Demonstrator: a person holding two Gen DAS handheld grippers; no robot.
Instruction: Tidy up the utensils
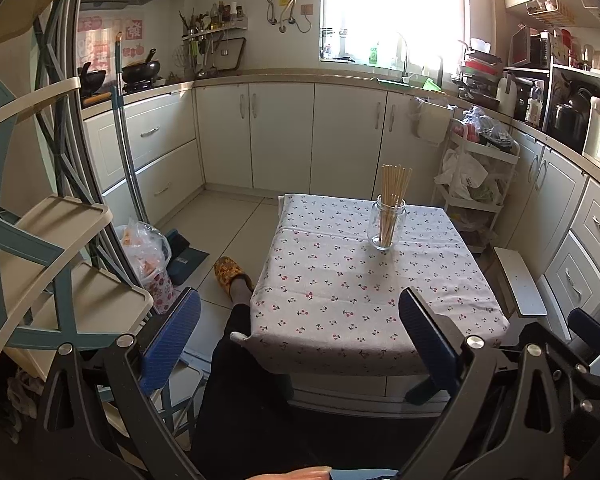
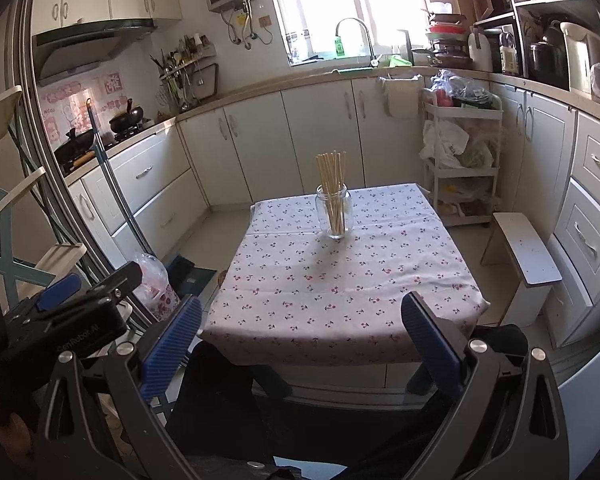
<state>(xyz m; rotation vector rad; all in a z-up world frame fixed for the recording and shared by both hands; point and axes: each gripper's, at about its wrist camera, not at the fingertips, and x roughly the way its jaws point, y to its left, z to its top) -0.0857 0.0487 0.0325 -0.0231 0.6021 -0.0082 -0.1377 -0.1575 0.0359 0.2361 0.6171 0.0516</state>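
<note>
A clear glass jar (image 1: 386,226) holding several wooden chopsticks (image 1: 395,186) stands upright on a small table with a cherry-print cloth (image 1: 340,280). In the right wrist view the jar (image 2: 334,216) and chopsticks (image 2: 332,176) stand near the table's far side (image 2: 320,280). My left gripper (image 1: 300,332) is open and empty, held back from the table's near edge. My right gripper (image 2: 300,336) is open and empty, also short of the near edge. The left gripper's body (image 2: 72,312) shows at the left of the right wrist view.
White cabinets (image 1: 280,136) ring the room. A folding step stool (image 1: 52,240) stands left, a white storage cart (image 1: 476,184) right of the table, a small white stool (image 2: 528,256) beside it. A bin with a bag (image 1: 148,256) and a slippered foot (image 1: 230,272) are on the floor.
</note>
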